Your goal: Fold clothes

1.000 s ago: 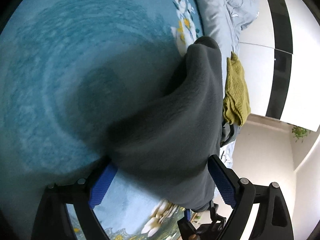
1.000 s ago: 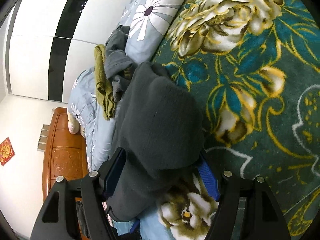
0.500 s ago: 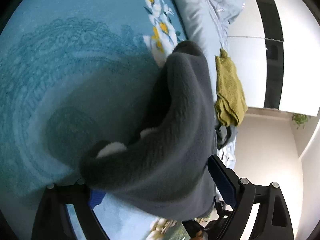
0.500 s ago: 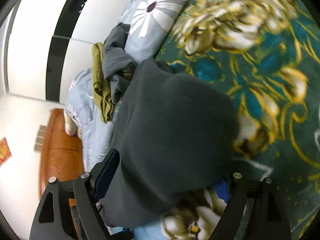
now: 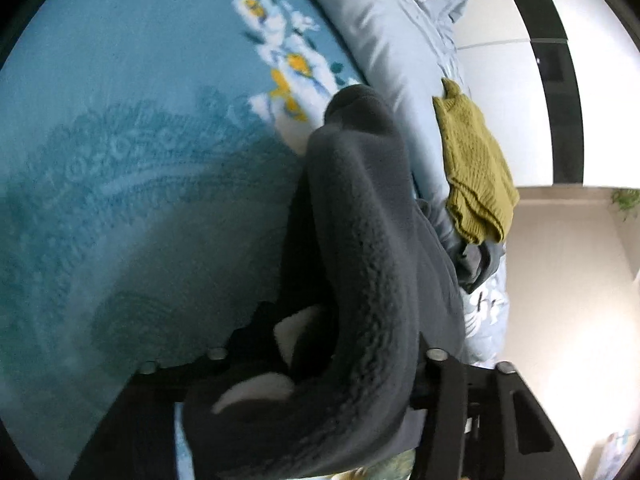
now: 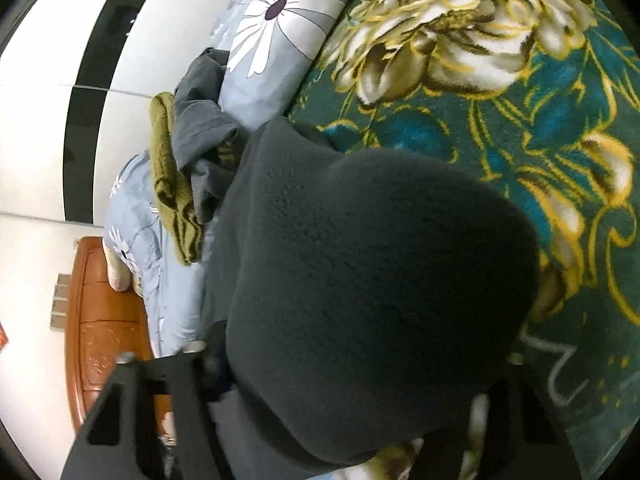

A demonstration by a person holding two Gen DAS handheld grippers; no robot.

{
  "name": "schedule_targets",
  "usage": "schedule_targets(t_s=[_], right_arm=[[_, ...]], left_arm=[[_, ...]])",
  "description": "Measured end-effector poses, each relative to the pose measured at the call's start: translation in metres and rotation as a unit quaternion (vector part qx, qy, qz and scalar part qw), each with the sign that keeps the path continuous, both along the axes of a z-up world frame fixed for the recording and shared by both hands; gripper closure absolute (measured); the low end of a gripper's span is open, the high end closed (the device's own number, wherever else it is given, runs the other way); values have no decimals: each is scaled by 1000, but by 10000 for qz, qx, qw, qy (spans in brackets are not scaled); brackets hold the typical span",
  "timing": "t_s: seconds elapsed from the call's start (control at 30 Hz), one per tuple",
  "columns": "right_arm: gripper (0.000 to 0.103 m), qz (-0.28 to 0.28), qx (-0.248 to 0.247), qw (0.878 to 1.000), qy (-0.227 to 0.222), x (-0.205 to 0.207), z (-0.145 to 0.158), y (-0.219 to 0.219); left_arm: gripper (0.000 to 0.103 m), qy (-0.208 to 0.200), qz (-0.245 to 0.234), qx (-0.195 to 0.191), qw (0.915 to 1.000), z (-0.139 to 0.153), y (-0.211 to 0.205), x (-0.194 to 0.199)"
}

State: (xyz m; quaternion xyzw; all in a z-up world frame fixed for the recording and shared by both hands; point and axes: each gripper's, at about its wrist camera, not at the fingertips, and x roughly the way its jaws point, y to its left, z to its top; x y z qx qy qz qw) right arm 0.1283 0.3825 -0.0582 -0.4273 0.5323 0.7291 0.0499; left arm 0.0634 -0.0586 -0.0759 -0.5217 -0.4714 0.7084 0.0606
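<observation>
In the left wrist view, a dark grey fleece garment (image 5: 360,280) is seen draped over the left tongs (image 5: 320,364) and running away from them along the bed. The fingers are buried under the cloth, so it cannot be told whether the left tongs are closed on it, though the fleece is bunched where they would be. A white lining patch (image 5: 296,328) is exposed near the tongs. The fold is judged to be mid-way: an end of the garment is raised, but nothing is laid flat or squared yet. Open room is offered to the left by the teal blanket (image 5: 120,200). To the right, a pale blue quilt (image 5: 384,40) borders the garment, and an olive knitted garment (image 5: 476,168) with other grey clothing (image 5: 478,258) lies on it, just beside the fleece.

In the right wrist view, the same fleece (image 6: 360,280) fills the middle and hides the right tongs (image 6: 356,368) too; their state likewise cannot be told. The cloth is rounded in a thick hump, not a crisp fold. On the right and far side, free space is given by the green floral blanket (image 6: 560,100). On the left, the bed edge is crowded by the quilt (image 6: 280,32), the olive knit (image 6: 170,184) and the grey clothes (image 6: 200,136), which appear not yet folded. A wooden cabinet (image 6: 104,340) stands beyond the edge on the near left.
</observation>
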Motion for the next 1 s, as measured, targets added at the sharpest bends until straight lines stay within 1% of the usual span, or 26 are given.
schedule_targets(t_s=[0.03, 0.13, 0.27, 0.4, 0.53, 0.63, 0.67, 0.73, 0.8, 0.83, 0.87, 0.9, 0.97, 1.0], right_arm=[[53, 39, 26, 10000, -3, -2, 6, -2], [60, 311, 134, 9994, 124, -8, 34, -10], [62, 759, 216, 9958, 474, -14, 84, -24], [63, 1203, 296, 9895, 743, -21, 123, -46], [63, 1644, 195, 9814, 968, -41, 149, -87], [63, 2101, 133, 9718, 1065, -68, 165, -141], [63, 2290, 107, 9668, 1128, -78, 172, -163], [63, 2722, 20, 9535, 1297, -99, 189, -215], [63, 3166, -154, 9356, 1554, -118, 212, -270], [63, 3421, -260, 9232, 1732, -129, 228, -303], [63, 3677, -367, 9093, 1914, -141, 246, -338], [63, 3868, -446, 8979, 2054, -148, 259, -363], [63, 4331, -660, 8657, 2421, -162, 294, -428], [63, 4547, -778, 8484, 2595, -168, 310, -459]], left_arm=[[60, 19, -53, -63, 10000, 5, -4, 1], [63, 145, -153, -86, 9997, 29, -6, -1], [64, 589, -279, -94, 9978, 70, -19, 12], [64, 948, -198, -26, 9953, 110, -48, 20], [64, 1265, 78, -224, 9917, 145, -101, 32], [64, 1510, 469, -405, 9866, 176, -155, 48], [64, 1585, 618, -483, 9842, 187, -174, 55], [64, 1825, 926, -696, 9764, 215, -215, 71], [64, 2145, 1294, -944, 9635, 250, -260, 90], [64, 2315, 1495, -1064, 9554, 268, -281, 100], [64, 2505, 1725, -1188, 9452, 285, -307, 115], [64, 2698, 1976, -1325, 9331, 302, -334, 133], [64, 3009, 2441, -1604, 9078, 332, -375, 164], [64, 3112, 2666, -1715, 8959, 342, -393, 178]])
